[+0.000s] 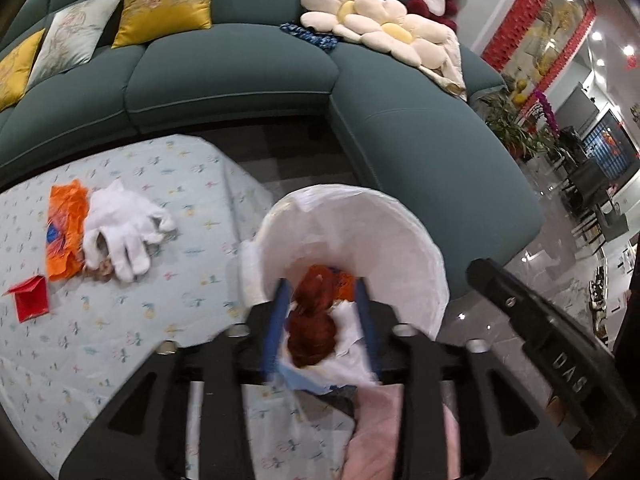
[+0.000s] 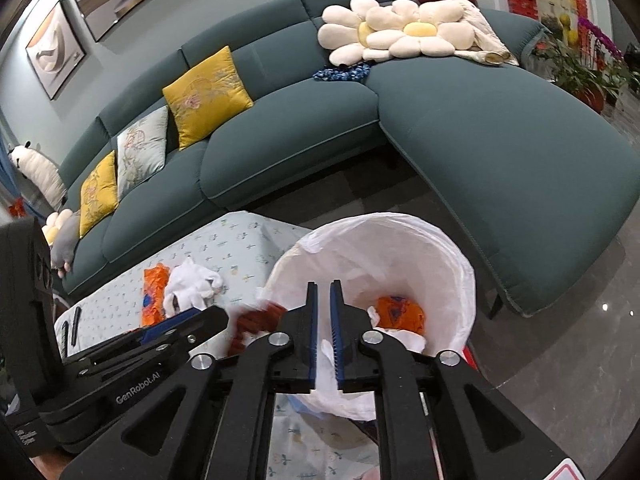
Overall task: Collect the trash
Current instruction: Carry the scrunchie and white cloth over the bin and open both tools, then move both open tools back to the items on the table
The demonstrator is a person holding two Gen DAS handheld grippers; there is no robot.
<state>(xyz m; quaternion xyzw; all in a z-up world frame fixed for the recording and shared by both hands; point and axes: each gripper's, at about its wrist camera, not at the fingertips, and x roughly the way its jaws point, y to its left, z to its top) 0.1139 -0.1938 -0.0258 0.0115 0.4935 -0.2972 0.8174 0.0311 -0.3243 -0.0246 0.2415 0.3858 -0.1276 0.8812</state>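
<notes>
Trash bin liner (image 2: 420, 256): my left gripper (image 1: 322, 320) is spread around a reddish wad (image 1: 312, 336); right gripper (image 2: 324, 334) pinches the liner's rim. I'd keep it centred over the opening.

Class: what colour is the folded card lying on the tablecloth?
Red, clearest in the left wrist view.

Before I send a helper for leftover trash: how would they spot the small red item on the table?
Find the table with the pale flower-print cloth in front of the teal sofa. On it lie an orange wrapper and a white glove. The red folded paper sits alone beside them, flat, square-cornered and plain red.
</notes>
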